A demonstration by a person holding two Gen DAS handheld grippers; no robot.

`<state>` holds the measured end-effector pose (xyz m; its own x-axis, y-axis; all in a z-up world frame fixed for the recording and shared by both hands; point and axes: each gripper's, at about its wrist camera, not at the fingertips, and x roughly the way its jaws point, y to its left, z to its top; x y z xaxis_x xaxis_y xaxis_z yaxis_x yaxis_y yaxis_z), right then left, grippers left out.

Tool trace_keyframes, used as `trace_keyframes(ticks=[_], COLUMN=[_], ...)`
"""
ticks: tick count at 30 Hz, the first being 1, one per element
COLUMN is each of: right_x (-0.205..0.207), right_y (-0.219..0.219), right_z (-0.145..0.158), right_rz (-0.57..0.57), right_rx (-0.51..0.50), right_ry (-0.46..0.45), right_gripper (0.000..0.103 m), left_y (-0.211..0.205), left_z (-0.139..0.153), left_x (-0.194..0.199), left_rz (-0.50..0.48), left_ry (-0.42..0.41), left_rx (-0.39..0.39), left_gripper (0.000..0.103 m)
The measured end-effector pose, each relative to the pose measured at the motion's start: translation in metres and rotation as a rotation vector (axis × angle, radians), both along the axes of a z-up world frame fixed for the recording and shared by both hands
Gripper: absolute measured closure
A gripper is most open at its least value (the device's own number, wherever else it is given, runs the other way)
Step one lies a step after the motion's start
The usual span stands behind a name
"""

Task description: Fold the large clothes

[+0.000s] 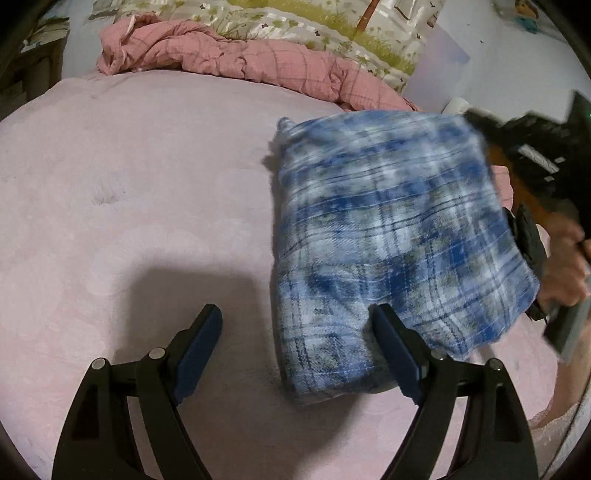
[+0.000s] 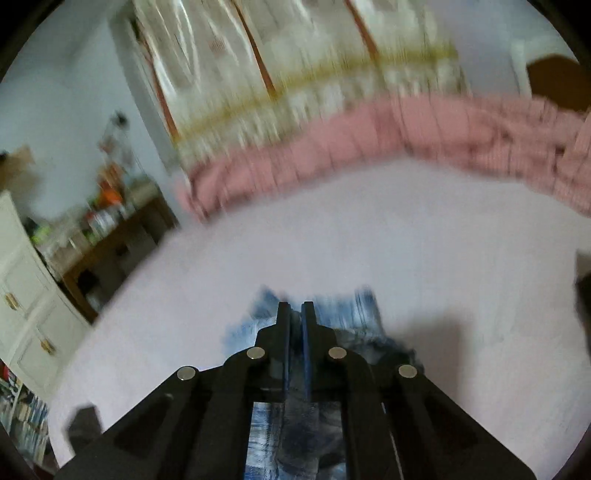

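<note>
On the wide pale pink bed cover [image 1: 129, 206] that fills most of both views, I have the blue plaid garment [image 1: 388, 236] already doubled into a thick, roughly square bundle, lying toward the right side of the bed as my left camera sees it. I judge I am in the middle of a fold: the far right edge of the bundle looks lifted and blurred, and my right gripper [image 2: 295, 314] has its jaws drawn together on a bunch of that plaid cloth, which shows between and beneath the fingers. In the left view that right tool and the hand [image 1: 565, 258] holding it sit at the garment's right edge. My left gripper [image 1: 295, 332] stands wide apart and holds nothing; its right finger [image 1: 395, 350] lies against the near edge of the bundle, the left finger over bare cover. The next move, as I read it, calls for carrying the clamped edge across the bundle while the left tool either pins the near edge or closes on it, so the layers do not slide apart. Behind the work, a crumpled pink checked quilt [image 1: 229, 55] runs along the head of the bed, well apart from the garment, with a floral pillow [image 1: 306, 26] behind it. Off the bed's side, the right view shows a cluttered wooden table [image 2: 122, 225] and a white cabinet [image 2: 26, 295], both blurred. Nothing lies in the fold's path; the bundle's own bulk is the likeliest trouble.
</note>
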<state>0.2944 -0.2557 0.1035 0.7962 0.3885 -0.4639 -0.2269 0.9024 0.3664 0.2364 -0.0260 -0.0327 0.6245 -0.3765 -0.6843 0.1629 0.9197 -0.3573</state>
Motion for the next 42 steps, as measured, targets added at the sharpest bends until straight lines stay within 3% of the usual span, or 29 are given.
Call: trace_keyframes(ticks=[2, 4, 7, 11, 13, 14, 15, 23, 24, 25, 26, 27, 31, 33, 35, 37, 39, 41, 42], right_x=[-0.009, -0.004, 0.005, -0.029, -0.045, -0.053, -0.06, -0.077, -0.082, -0.087, -0.088, -0.094, -0.106, -0.112, -0.114, -0.111, -0.107, -0.107, -0.106], right_y=[-0.002, -0.002, -0.009, -0.002, 0.006, 0.011, 0.013, 0.011, 0.01, 0.008, 0.005, 0.003, 0.011, 0.016, 0.014, 0.008, 0.003, 0.004, 0.004], right_z=[0.009, 0.003, -0.026, -0.03, -0.024, -0.02, -0.018, -0.057, -0.061, -0.066, -0.069, -0.072, -0.085, -0.089, -0.092, -0.096, -0.099, -0.099, -0.1], right_rz=[-0.085, -0.144, -0.11, -0.049, 0.014, 0.025, 0.025, 0.004, -0.01, -0.036, -0.06, -0.093, -0.159, -0.192, -0.193, -0.185, -0.179, -0.18, -0.18], right_rx=[-0.073, -0.169, -0.187, -0.226, -0.18, -0.181, -0.181, -0.114, -0.11, -0.106, -0.103, -0.102, -0.176, -0.208, -0.187, -0.157, -0.134, -0.136, -0.144], right_ry=[-0.061, -0.044, 0.087, 0.027, 0.004, -0.004, -0.01, 0.14, 0.137, 0.124, 0.112, 0.079, 0.036, 0.025, 0.029, 0.05, 0.068, 0.066, 0.066], right_gripper=[0.103, 0.103, 0.103, 0.1, 0.084, 0.061, 0.05, 0.051, 0.068, 0.077, 0.08, 0.091, 0.096, 0.096, 0.096, 0.096, 0.095, 0.095, 0.095], left_y=[-0.004, -0.006, -0.005, -0.005, -0.005, -0.006, -0.005, -0.006, -0.007, -0.008, -0.009, -0.009, -0.007, -0.001, 0.008, 0.009, 0.007, 0.0, -0.003], left_z=[0.0, 0.002, 0.003, 0.004, 0.004, 0.005, 0.004, 0.006, 0.007, 0.007, 0.008, 0.008, 0.011, 0.022, 0.039, 0.053, 0.058, 0.057, 0.055], left_x=[-0.001, -0.001, 0.0, 0.002, 0.002, 0.001, 0.001, -0.002, -0.002, -0.003, -0.003, -0.003, -0.005, -0.009, -0.009, 0.006, 0.026, 0.05, 0.062], left_rz=[0.01, 0.012, 0.012, 0.013, 0.014, 0.015, 0.015, 0.018, 0.018, 0.015, 0.012, 0.012, 0.004, -0.004, 0.012, -0.007, -0.025, -0.066, -0.069], left_ry=[-0.002, -0.01, -0.009, -0.009, -0.014, -0.014, -0.014, -0.026, -0.03, -0.033, -0.034, -0.034, -0.049, -0.108, -0.191, -0.194, -0.163, -0.114, -0.094], left_rx=[0.036, 0.051, 0.049, 0.054, 0.058, 0.057, 0.054, 0.066, 0.074, 0.077, 0.078, 0.078, 0.066, 0.017, -0.031, -0.048, -0.05, -0.035, -0.02], left_gripper=[0.019, 0.019, 0.019, 0.019, 0.019, 0.019, 0.019, 0.02, 0.02, 0.019, 0.019, 0.019, 0.019, 0.02, 0.02, 0.022, 0.035, 0.063, 0.07])
